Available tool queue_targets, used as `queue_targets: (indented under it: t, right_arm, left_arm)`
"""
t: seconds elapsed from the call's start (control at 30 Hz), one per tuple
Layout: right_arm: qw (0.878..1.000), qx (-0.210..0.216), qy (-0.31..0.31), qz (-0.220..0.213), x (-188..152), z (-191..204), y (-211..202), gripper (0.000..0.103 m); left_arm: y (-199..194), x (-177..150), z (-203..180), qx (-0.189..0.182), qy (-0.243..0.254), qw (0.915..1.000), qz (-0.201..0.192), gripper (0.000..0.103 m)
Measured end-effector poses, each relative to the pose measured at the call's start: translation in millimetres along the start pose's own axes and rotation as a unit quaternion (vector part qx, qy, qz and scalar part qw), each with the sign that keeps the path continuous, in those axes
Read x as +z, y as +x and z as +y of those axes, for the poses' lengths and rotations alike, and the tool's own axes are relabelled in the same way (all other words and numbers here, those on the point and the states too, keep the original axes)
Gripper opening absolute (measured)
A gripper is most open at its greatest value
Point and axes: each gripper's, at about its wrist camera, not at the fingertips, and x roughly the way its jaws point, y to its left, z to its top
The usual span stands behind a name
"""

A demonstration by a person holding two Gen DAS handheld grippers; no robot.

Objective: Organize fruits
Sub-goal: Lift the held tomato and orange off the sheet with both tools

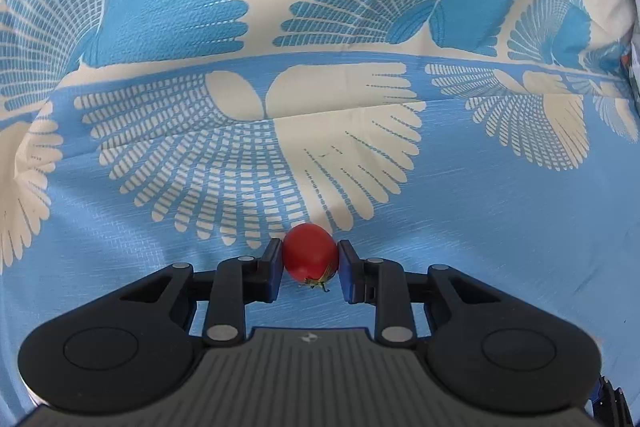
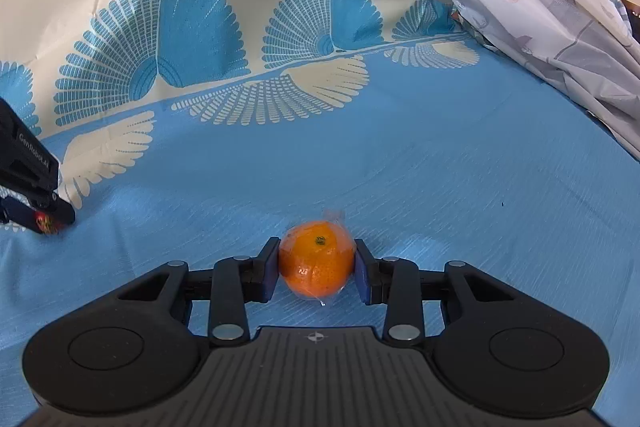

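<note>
Left wrist view: I look steeply down on a cloth (image 1: 480, 187), blue with cream fan prints, covering the surface.
Left gripper (image 1: 310, 259): jaws clenched on a small red tomato (image 1: 308, 251); both blue pads press its sides.
Tomato: sits between the pad tips, green calyx turned toward the camera at its lower edge. I cannot tell whether it rests on the cloth or hangs just clear of it.

Right wrist view: same cloth, the blue part in front, the cream part with blue fans behind.
Right gripper (image 2: 317, 263): jaws grasping an orange (image 2: 316, 259), one pad on each side.
Orange: wrapped in thin clear film, a twist of it sticking up behind and a tag below; a small dark sticker on top. It lies low on the blue cloth, near the middle of my view.
Far left edge: I see the left gripper's black body and the tomato as a red blur at its tip, well apart from the orange.
Upper right: a pale printed sheet (image 2: 540, 7), bunched and draped over the cloth's edge.
</note>
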Motion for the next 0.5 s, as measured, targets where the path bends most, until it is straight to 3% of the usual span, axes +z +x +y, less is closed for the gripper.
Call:
queue_targets:
  t: [0.27, 0.4, 0.5]
  right_arm:
    - [0.999, 0.019, 0.003, -0.028, 4, 3, -5, 0.039]
    - [0.998, 0.04, -0.009, -0.043, 3, 10, -14, 0.039]
    - [0.998, 0.03, -0.025, -0.045, -1, 16, -26, 0.039]
  left_arm:
    - [-55, -10, 23, -0.034, -0.017, 0.9992, -0.016, 0.032]
    - [-102, -33, 45, -0.026, -0.036, 0.9989, -0.016, 0.032]
    - [-144, -53, 67, -0.005, -0.048, 0.9988, -0.006, 0.032]
